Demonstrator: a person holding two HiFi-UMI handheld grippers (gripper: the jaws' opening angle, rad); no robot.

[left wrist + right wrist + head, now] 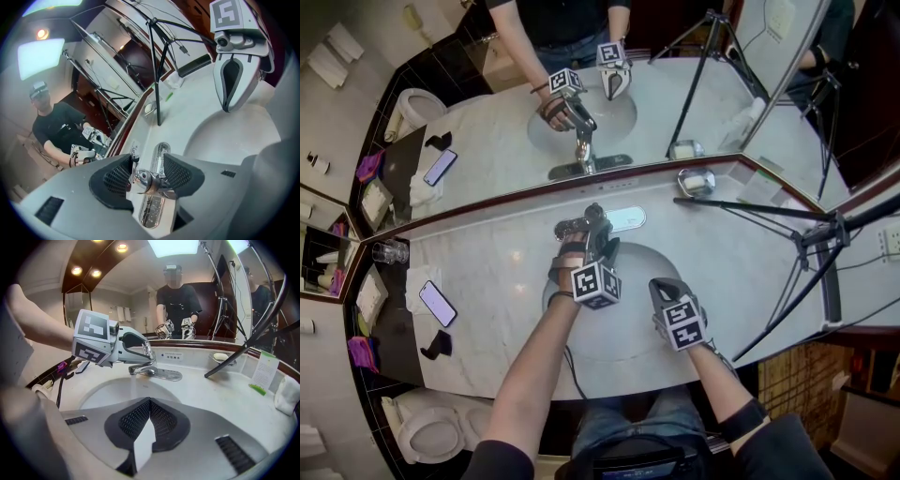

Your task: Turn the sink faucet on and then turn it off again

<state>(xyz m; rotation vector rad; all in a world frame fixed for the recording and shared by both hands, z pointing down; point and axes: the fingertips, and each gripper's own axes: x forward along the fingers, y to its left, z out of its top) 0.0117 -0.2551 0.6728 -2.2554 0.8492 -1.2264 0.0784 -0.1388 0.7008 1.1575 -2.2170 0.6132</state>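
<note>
The chrome faucet (581,228) stands behind the oval basin (630,272) of the marble counter. My left gripper (598,227) reaches over the basin to it. In the left gripper view its jaws stand wide on either side of the faucet handle (149,179), with the pads against it; the left gripper (147,173) is shut on the handle. The right gripper view shows a thin stream of water (132,383) falling from the spout (139,368). My right gripper (662,287) hovers over the basin's near right side, shut and empty (150,401).
A tripod (811,239) stands on the counter at the right, one leg (234,357) slanting across near a soap dish (697,181). A phone (438,303) and a glass (391,251) sit at the left. The mirror rises just behind the faucet.
</note>
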